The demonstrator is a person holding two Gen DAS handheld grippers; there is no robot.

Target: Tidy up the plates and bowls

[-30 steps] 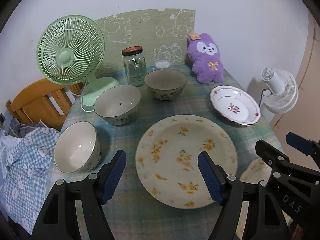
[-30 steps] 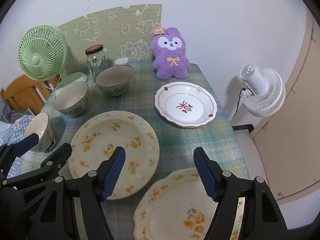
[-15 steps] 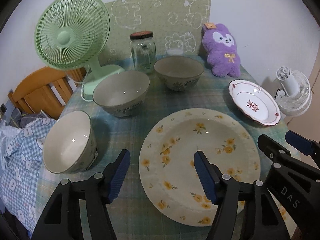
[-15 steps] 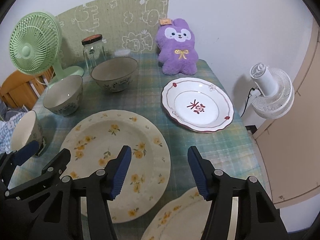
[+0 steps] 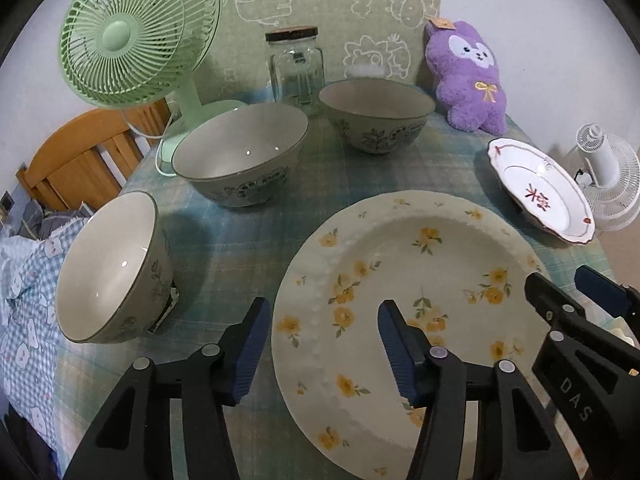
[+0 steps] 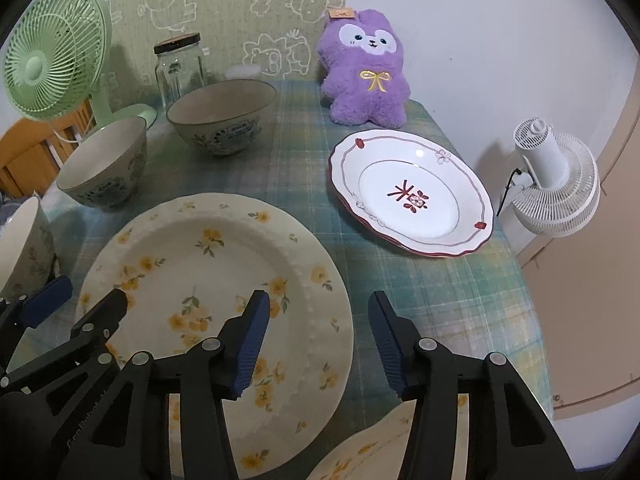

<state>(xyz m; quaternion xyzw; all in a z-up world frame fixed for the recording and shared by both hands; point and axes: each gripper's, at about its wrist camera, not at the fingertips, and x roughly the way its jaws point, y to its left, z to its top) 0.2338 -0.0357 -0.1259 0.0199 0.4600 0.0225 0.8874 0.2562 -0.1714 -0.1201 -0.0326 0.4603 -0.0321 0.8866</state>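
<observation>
both grippers' jaws closing, nothing gripped, straddling the floral plate (image 5: 400, 248) rims; second plate (image 6: 360, 456) mostly hidden.

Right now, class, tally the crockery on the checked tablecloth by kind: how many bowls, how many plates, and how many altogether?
Patterned ceramic bowls: 3
Yellow-flowered cream plates: 2
White plate with red rim: 1
Total: 6
</observation>
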